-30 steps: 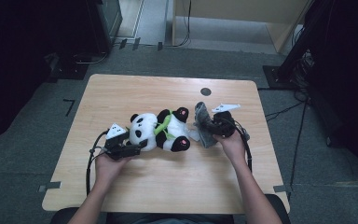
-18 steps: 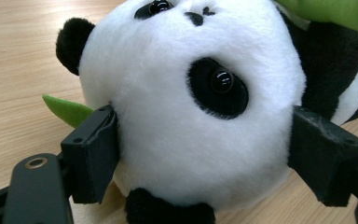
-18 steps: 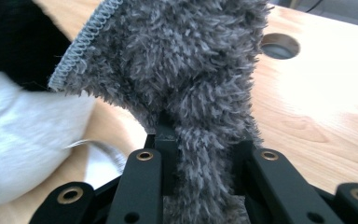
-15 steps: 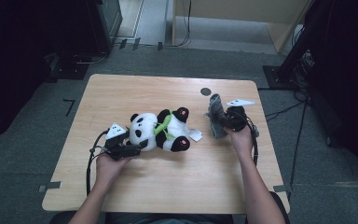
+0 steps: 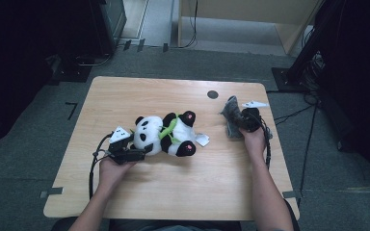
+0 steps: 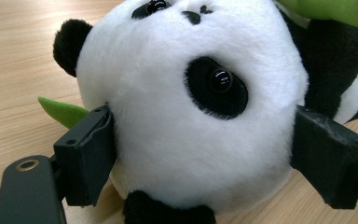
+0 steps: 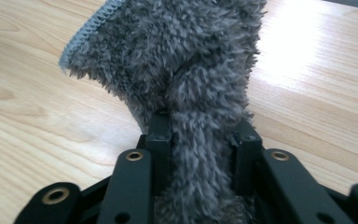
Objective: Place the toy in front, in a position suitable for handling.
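Left gripper (image 6: 200, 154) is clamping the plush panda (image 5: 166, 134) by its head, mid-desk (image 5: 173, 192). Right gripper (image 7: 200, 140) is pinching the grey fuzzy cloth (image 7: 182, 60) near the desk's right edge, jaws just easing open, cloth between them.

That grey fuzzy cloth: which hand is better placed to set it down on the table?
The right. The right gripper already has the grey cloth between its jaws, low over the table. The left gripper is busy: its jaws press both sides of the panda's head.
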